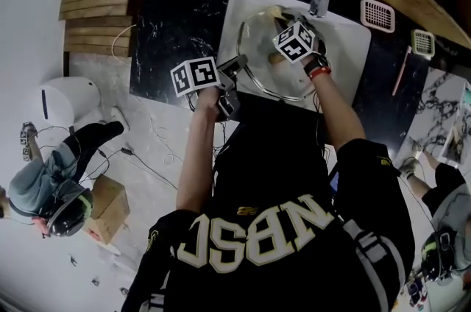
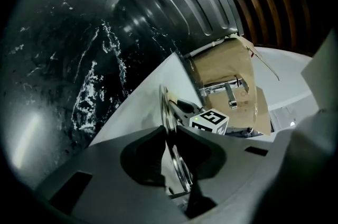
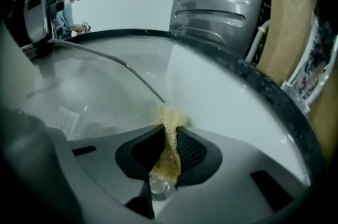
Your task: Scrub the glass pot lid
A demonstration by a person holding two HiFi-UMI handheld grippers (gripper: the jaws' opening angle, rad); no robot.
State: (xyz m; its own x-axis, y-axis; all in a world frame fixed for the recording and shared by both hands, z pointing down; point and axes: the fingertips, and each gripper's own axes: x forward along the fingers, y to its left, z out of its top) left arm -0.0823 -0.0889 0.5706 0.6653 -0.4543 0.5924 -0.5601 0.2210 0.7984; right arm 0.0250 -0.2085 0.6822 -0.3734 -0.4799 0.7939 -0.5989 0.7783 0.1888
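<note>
From the head: round clear lid (image 1: 274,60), metal-rimmed, tilted in a smooth white sink (image 1: 353,45). Held at its left edge by the left tongs (image 1: 239,69). Right tongs (image 1: 283,53) over its middle, tips hard to make out.

From the left tongs: thin shiny rim seen edge-on, clamped between dark pads.

From the right tongs: jaws pinched on a coarse yellow scrub pad (image 3: 168,149), tip by the cloudy glass, contact unclear.
</note>
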